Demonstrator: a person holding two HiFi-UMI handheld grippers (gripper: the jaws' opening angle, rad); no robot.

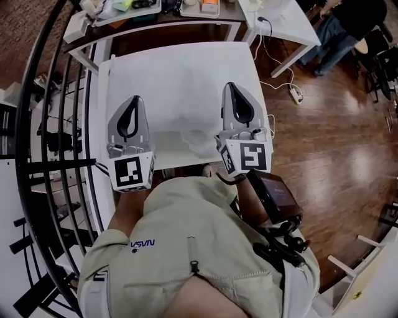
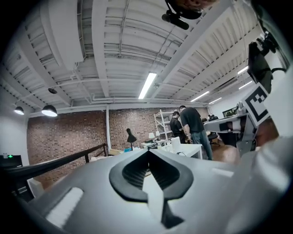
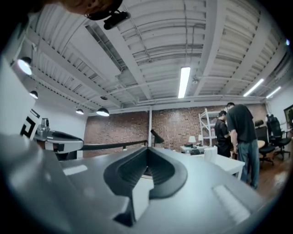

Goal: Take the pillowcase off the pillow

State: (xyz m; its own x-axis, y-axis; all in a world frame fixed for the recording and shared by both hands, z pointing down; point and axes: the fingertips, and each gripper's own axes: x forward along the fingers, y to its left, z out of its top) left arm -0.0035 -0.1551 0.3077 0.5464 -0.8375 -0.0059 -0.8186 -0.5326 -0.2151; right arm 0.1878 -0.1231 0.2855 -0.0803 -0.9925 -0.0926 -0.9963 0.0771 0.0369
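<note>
A white table top fills the middle of the head view. Near its front edge lies a rumpled white cloth, hard to tell apart from the white surface; I cannot make out a separate pillow. My left gripper hovers over the front left of the table, shut and holding nothing. My right gripper hangs over the front right, just right of the cloth, also shut and holding nothing. In the left gripper view the left gripper points level into the room. The right gripper does the same in the right gripper view.
A black railing curves along the left. A cluttered desk stands behind the table, and a white desk at the back right trails cables to a power strip on the wood floor. People stand by shelves.
</note>
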